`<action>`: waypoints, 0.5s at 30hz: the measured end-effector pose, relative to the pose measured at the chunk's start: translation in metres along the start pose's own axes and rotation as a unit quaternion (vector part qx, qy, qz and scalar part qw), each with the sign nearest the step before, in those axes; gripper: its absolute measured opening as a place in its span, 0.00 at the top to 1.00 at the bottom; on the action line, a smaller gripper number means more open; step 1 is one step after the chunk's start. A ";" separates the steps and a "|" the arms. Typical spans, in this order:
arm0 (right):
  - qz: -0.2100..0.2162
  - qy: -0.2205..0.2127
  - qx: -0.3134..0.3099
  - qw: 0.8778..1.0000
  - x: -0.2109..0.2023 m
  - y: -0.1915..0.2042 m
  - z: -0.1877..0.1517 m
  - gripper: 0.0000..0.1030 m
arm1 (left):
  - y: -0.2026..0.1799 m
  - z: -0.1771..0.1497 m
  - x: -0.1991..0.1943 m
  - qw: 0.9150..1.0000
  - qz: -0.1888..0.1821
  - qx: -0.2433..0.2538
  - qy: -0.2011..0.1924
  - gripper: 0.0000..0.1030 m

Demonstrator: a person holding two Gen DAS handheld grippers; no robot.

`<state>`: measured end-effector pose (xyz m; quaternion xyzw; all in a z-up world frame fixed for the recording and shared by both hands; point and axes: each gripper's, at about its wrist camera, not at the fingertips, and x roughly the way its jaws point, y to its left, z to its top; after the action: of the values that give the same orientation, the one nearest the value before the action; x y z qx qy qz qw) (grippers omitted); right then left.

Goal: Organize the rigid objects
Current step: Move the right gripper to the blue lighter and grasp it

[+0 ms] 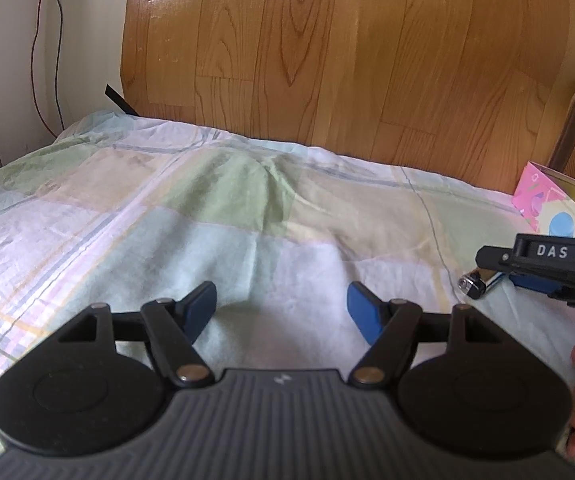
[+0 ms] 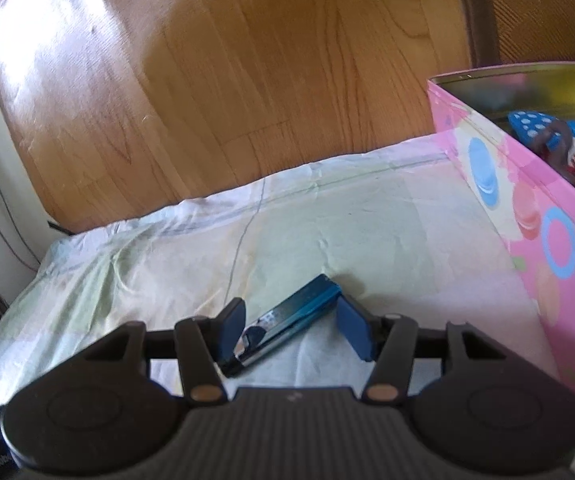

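A blue lighter point(image 2: 287, 316) with a metal head lies slantwise between the blue pads of my right gripper point(image 2: 291, 320), low over the checked bedsheet point(image 2: 367, 232). Its head end meets the left pad and its far end meets the right pad, so the gripper is shut on it. From the left wrist view, the lighter's metal head point(image 1: 473, 283) pokes out under the right gripper point(image 1: 547, 264). My left gripper point(image 1: 281, 304) hovers open above the sheet point(image 1: 167, 216) with nothing between its fingers.
An open pink tin point(image 2: 527, 208) with coloured circles stands at the right of the bed; it holds a blue dotted item point(image 2: 535, 126) and other small things. Its corner point(image 1: 547, 204) also shows beyond the right gripper. A wooden floor point(image 1: 327, 48) lies past the bed's far edge.
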<state>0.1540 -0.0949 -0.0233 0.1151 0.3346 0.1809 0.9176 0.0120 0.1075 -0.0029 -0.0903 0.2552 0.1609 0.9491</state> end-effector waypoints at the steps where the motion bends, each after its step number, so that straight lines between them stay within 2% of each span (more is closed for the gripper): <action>1: 0.002 0.001 -0.006 1.000 0.000 0.001 0.000 0.50 | 0.000 0.000 0.000 1.000 0.000 0.001 -0.001 0.27; 2: 0.004 0.003 -0.012 1.000 0.000 0.002 -0.001 0.56 | 0.000 0.000 0.000 1.000 -0.001 0.001 -0.001 0.27; 7: 0.028 0.006 -0.040 0.999 0.000 0.010 -0.005 0.70 | 0.001 0.000 0.000 1.000 -0.002 0.000 -0.002 0.27; 11: 0.037 0.003 -0.048 0.998 -0.001 0.013 -0.006 0.76 | 0.002 0.000 -0.001 1.000 -0.002 0.000 -0.002 0.27; 15: 0.042 0.004 -0.046 0.998 -0.001 0.012 -0.006 0.77 | 0.003 0.001 -0.001 1.000 -0.002 0.001 -0.002 0.27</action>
<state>0.1466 -0.0840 -0.0234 0.0861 0.3242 0.2346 0.9124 0.0106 0.1098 -0.0022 -0.0895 0.2533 0.1589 0.9500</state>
